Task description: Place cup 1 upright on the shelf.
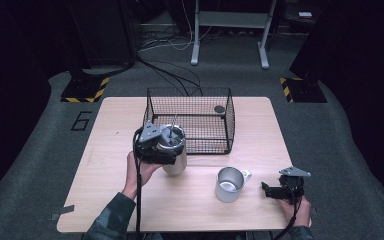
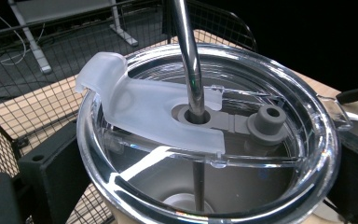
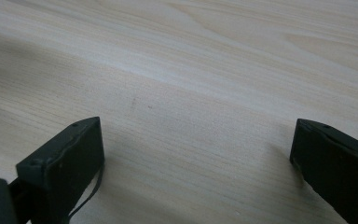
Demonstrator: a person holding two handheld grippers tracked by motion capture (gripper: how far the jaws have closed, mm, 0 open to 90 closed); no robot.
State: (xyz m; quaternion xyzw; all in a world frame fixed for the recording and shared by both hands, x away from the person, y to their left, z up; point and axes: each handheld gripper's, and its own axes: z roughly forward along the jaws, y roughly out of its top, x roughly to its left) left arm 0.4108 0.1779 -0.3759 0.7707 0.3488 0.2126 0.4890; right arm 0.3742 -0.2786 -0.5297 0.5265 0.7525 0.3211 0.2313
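A steel tumbler [image 1: 176, 156] with a clear lid [image 2: 214, 140] and a bent metal straw [image 2: 189, 60] is just in front of the wire basket [image 1: 190, 120]. My left gripper [image 1: 159, 146] is shut on it, one black jaw pressed to each side below the rim. I cannot tell whether its base touches the table. A frosted flap [image 2: 135, 102] lies across the lid. A steel mug [image 1: 229, 184] stands on the table to the right, handle towards my right gripper [image 1: 271, 191]. That gripper is open, low over bare wood [image 3: 191, 93], with nothing between its jaws.
The black wire basket stands at the back middle of the wooden table [image 1: 110, 165], with a small dark round thing [image 1: 219, 109] inside at its far right. Beyond the table are a desk frame's legs [image 1: 196, 45] and cables on grey carpet.
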